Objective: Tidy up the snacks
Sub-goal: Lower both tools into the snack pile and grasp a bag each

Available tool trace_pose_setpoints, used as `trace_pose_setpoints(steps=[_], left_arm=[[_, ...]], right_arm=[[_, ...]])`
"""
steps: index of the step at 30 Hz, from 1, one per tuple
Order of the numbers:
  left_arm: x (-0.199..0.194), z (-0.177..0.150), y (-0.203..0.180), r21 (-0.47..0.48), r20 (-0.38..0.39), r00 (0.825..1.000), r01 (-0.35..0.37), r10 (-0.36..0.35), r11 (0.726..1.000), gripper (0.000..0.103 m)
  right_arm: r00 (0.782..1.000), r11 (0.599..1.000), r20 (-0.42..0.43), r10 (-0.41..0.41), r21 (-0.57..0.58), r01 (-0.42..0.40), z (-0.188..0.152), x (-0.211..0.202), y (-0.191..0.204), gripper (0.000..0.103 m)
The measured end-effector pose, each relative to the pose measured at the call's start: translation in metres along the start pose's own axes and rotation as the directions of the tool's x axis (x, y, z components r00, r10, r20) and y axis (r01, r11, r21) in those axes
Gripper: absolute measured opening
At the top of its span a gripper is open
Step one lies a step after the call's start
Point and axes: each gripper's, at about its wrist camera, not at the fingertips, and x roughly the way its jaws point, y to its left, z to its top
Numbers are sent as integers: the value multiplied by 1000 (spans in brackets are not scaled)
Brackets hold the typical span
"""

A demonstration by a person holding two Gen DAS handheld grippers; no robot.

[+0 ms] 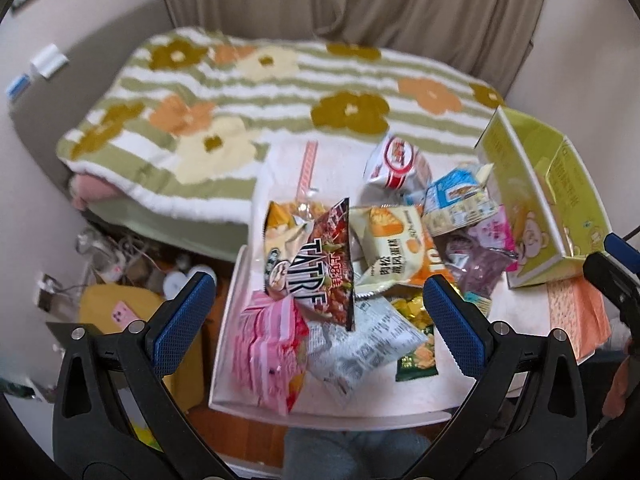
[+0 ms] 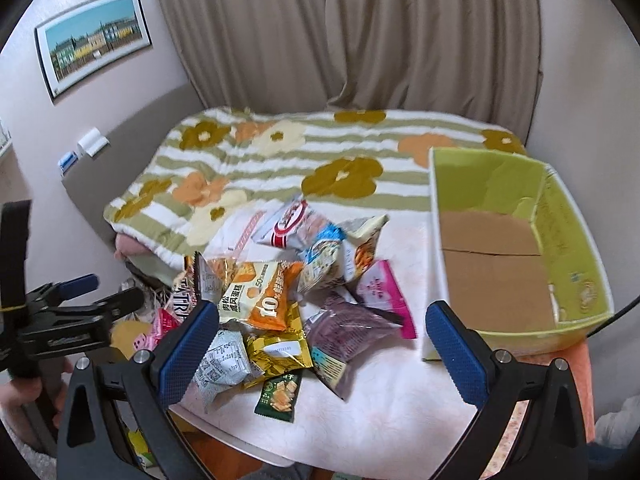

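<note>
Blanket (image 2: 280, 160): green and white stripes; olive, orange, cream flowers.
Box (image 2: 568, 240): lime green walls, brown cardboard floor.
Surface (image 2: 400, 400): white with pale pink.
Curtain (image 2: 340, 28): plain taupe.
Left tool (image 1: 318, 312) pads (image 1: 188, 320): blue, on black arms.
Pink packet (image 2: 384, 292): at 3 o'clock of the pile.

The snack pile (image 1: 360, 264) is viewed from above and close by the left wrist camera, facing the bed (image 1: 248, 120). The same pile (image 2: 288, 300) and green box (image 2: 560, 240) are seen from farther right.
</note>
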Motion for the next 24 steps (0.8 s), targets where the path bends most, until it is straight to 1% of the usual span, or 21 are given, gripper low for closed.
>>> trace_pose_setpoints(steps=[2, 6, 8, 11, 14, 17, 21, 23, 24], left_arm=[[24, 7, 6, -3, -41, 999, 24, -24, 1000, 103], [59, 13, 17, -17, -103, 993, 54, -55, 998, 103], [76, 16, 23, -31, -138, 986, 92, -95, 995, 103], [93, 18, 25, -21, -172, 979, 106, -108, 994, 103], [109, 18, 23, -9, -198, 972, 124, -123, 992, 103], [123, 21, 20, 25, -222, 969, 115, -107, 993, 103], [134, 27, 26, 21, -248, 959, 147, -137, 989, 102], [139, 28, 29, 29, -261, 955, 156, -143, 987, 98], [142, 28, 30, 29, -268, 951, 165, -152, 986, 92]], right_arm=[[1000, 1000, -29, 8, 14, -8, 3, 14, 4, 103], [995, 999, -98, 28, 40, -24, 11, 49, 16, 103], [990, 998, -131, 42, 53, -35, 14, 68, 22, 103], [984, 995, -167, 65, 86, -52, 17, 90, 30, 103], [976, 992, -204, 73, 118, -50, 20, 112, 35, 103], [967, 987, -242, 79, 158, -41, 20, 132, 36, 103], [956, 977, -277, 98, 211, -39, 19, 150, 36, 103], [951, 974, -292, 98, 224, -32, 19, 158, 38, 103], [949, 973, -300, 97, 228, -27, 19, 161, 39, 103]])
